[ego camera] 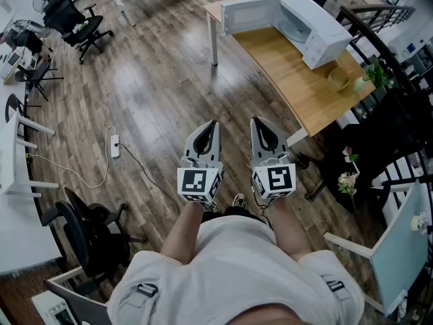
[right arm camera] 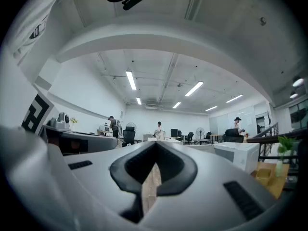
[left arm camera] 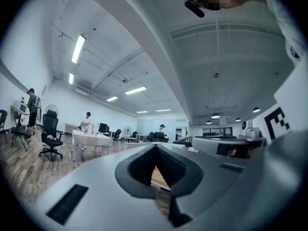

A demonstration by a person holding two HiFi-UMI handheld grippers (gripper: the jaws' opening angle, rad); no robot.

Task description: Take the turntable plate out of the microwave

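The white microwave (ego camera: pixel 318 29) stands on a wooden table (ego camera: pixel 304 93) at the upper right of the head view, its door (ego camera: pixel 250 13) swung open to the left. A pale round shape, probably the turntable plate (ego camera: pixel 295 27), shows in the cavity. Both grippers hang side by side in front of the person, over the wood floor and well short of the table. My left gripper (ego camera: pixel 214 123) (left arm camera: pixel 155 146) is shut with nothing in it. My right gripper (ego camera: pixel 255 120) (right arm camera: pixel 155 143) is shut and empty too. In the right gripper view the microwave (right arm camera: pixel 240 155) sits off to the right.
A small bowl (ego camera: pixel 338 78) and a potted plant (ego camera: pixel 375 73) sit on the table past the microwave. A power strip (ego camera: pixel 115 145) with its cable lies on the floor to the left. Office chairs (ego camera: pixel 78 22) (ego camera: pixel 88 232) and a white desk (ego camera: pixel 13 181) line the left side.
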